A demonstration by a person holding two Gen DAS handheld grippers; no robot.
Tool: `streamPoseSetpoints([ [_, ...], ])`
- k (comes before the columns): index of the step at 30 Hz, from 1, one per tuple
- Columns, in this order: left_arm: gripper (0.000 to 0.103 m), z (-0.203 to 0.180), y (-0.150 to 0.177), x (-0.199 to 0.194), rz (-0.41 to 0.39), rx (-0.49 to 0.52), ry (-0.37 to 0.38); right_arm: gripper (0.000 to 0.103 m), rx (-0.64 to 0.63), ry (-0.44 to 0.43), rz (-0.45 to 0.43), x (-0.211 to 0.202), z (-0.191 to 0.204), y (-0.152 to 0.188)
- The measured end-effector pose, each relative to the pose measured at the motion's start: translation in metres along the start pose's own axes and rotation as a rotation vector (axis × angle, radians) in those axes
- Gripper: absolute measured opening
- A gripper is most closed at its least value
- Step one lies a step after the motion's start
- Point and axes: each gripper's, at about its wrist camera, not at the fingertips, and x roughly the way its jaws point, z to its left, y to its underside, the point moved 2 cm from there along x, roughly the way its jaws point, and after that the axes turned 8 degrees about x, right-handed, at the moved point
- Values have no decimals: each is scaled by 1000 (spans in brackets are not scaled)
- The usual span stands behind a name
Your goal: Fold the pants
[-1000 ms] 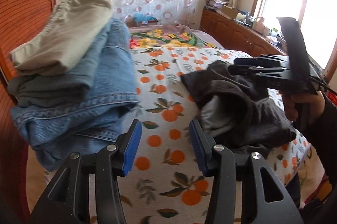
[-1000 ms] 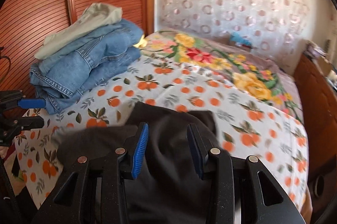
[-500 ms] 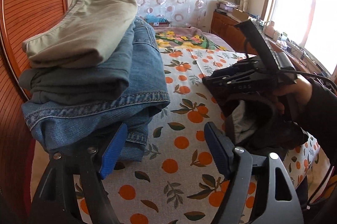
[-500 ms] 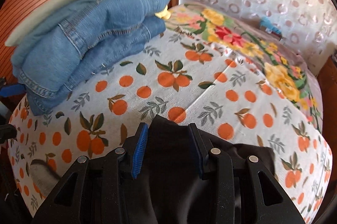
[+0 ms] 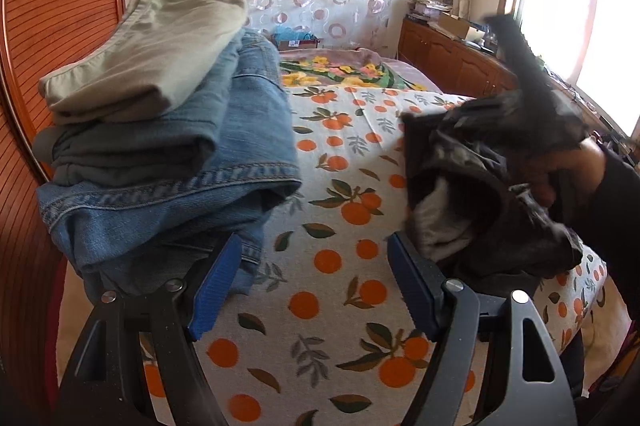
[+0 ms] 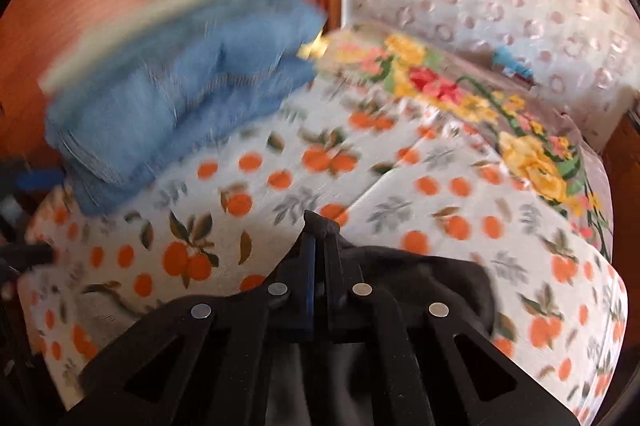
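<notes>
The left tool (image 5: 314, 282) hangs low in the frame of its own view with its 2 blue-padded fingers (image 5: 216, 284) spread wide and nothing between them, only the orange-print bedsheet (image 5: 340, 226) below. Its jaws have just been opening, and the gap holds no cloth.

To the right of centre in that view, the dark pants (image 5: 484, 185) are bunched up in a loose heap above the bed, a pale lining showing at the lower edge. A hand (image 5: 560, 165) in a dark sleeve grips the right tool there, though blur and the cloth hide that tool's fingers in this view.

The right wrist view settles it: the right tool (image 6: 318, 254) sits at lower centre, its jaws having just closed, clamped tight on a fold of the dark pants (image 6: 420, 278), a small peak of fabric poking out past the tips. The rest of the garment spreads beneath and behind the tool at the bottom of the frame.

At the upper left of both views a stack of folded clothes (image 5: 160, 145) rests on the bed against a wooden panel (image 5: 60, 5): a beige piece on top, a grey-green one under it, denim at the bottom. A flowered blanket (image 6: 500, 121) lies further up the bed, at the right of the right wrist view.
</notes>
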Motion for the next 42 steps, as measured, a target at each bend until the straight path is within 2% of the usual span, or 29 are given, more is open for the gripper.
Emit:
streamPoseSetpoints([
  [2,76,-7,-1,0,-1,9,11,3,47,5,-75,-34,-14,3],
  [7,76,-31,-5,2,-3,45,48,3,115,110,-219,-116,-44,30],
  [12,76,-62,-15,5,-16,89,100,3,179,210,-297,-184,-67,76],
  [16,76,-80,-16,6,-15,107,126,3,250,296,-322,-217,-80,124],
  [22,76,-105,-11,9,8,132,155,3,372,371,-253,-223,-90,204],
  [25,76,-115,-8,13,20,148,170,3,431,372,-212,-215,-95,230],
  [28,76,-120,-9,19,31,159,177,3,468,356,-181,-205,-95,246],
  [31,75,-122,-12,25,35,165,185,4,472,360,-152,-202,-97,248],
  [35,71,-122,-18,27,20,176,192,7,458,344,-166,-218,-114,242],
  [37,71,-119,-23,26,9,170,189,13,454,356,-180,-235,-117,239],
  [39,71,-117,-28,27,2,164,184,29,446,380,-191,-239,-121,235],
  [42,71,-117,-30,34,18,166,177,39,432,404,-203,-240,-117,231],
])
